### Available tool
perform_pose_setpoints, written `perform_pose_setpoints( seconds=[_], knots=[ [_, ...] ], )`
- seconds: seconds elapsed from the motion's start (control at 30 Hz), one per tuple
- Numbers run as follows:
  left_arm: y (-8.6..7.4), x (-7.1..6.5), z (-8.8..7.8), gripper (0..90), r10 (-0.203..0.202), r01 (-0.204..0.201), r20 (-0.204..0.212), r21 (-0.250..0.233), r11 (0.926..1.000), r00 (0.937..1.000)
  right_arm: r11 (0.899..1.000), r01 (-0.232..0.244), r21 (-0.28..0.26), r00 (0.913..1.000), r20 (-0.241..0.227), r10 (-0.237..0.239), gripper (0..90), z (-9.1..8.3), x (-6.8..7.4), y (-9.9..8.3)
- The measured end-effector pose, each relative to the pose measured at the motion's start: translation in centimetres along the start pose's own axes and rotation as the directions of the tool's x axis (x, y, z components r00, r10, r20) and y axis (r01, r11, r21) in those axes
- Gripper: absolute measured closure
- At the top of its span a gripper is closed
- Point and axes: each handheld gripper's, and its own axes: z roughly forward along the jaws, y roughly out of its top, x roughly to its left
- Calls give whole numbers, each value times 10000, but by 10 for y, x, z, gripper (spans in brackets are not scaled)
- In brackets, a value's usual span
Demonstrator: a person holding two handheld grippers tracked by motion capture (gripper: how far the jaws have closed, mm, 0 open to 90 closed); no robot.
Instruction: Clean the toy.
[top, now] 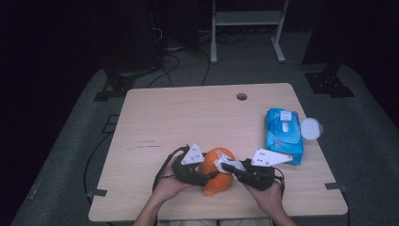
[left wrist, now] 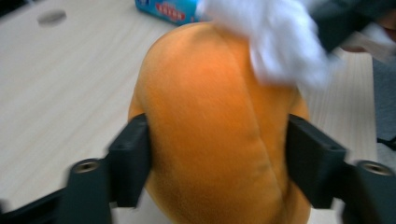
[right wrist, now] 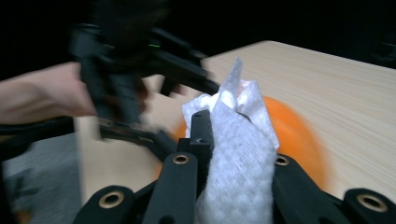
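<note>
Dark room, grey floor, cables and a white frame behind; pale wooden counter (top: 188, 117) in the middle, with a round hole (top: 241, 96) near its far edge.

Near edge, left to right:
- Left tongs (top: 207, 176), in the person's left hand (top: 169, 186). Jaws narrowed onto an orange plush toy (top: 219, 174), one pad against each flank in the left gripper view (left wrist: 219, 135).
- Orange plush toy: sits on the counter between the two tongs, close to the near edge.
- White wipe (top: 222, 162): lies on the toy's top right side. In the right gripper view it is crumpled and pinched between the jaws (right wrist: 238, 154).
- Right tongs (top: 230, 165), in the right hand (top: 268, 193). Jaws clamped narrow on the wipe, tips at the toy.

Farther right: blue wet-wipe pack (top: 283, 134), flat on the counter, well apart from the toy. Round white lid (top: 311, 128) just beside the pack at the counter's right edge.
</note>
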Motion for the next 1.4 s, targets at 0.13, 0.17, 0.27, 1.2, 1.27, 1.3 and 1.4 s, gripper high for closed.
perform_pose_setpoints(
  seconds=[0.13, 0.17, 0.27, 1.2, 1.27, 1.3, 1.4],
  knots=[
    [3, -11, 1, 371, 960, -960, -27, 32, 9954, 9954, 9975, 676, 199, 9977, 66, -678, 800, 5, 8, 8],
    [3, -12, 1, 373, 1031, -1030, 61, -44, 9947, 9947, 9986, 526, 68, 9985, 146, -527, 800, 2, 5, 10],
    [3, -15, 2, 368, 1376, -1375, 156, -64, 9905, 9904, 9988, 479, -23, 9963, 718, -476, 800, -8, -6, 13],
    [-2, -3, 0, 292, 382, -382, 103, 43, 9993, 9992, 9958, -789, 464, 9941, 783, 751, 805, -22, -29, -1],
    [-4, 3, 0, 302, -104, 104, 126, 0, 9999, 9999, 9966, -738, 367, 9960, 534, 718, 805, -19, -24, 1],
    [-4, 4, 1, 302, -170, 170, 155, 13, 9999, 9997, 9972, -686, 309, 9970, 388, 674, 804, -17, -21, 2],
    [-2, -3, 4, 293, 281, -283, 119, 124, 9995, 9995, 9990, -316, 328, 9993, 199, 310, 804, -8, -12, 5]
  ],
)
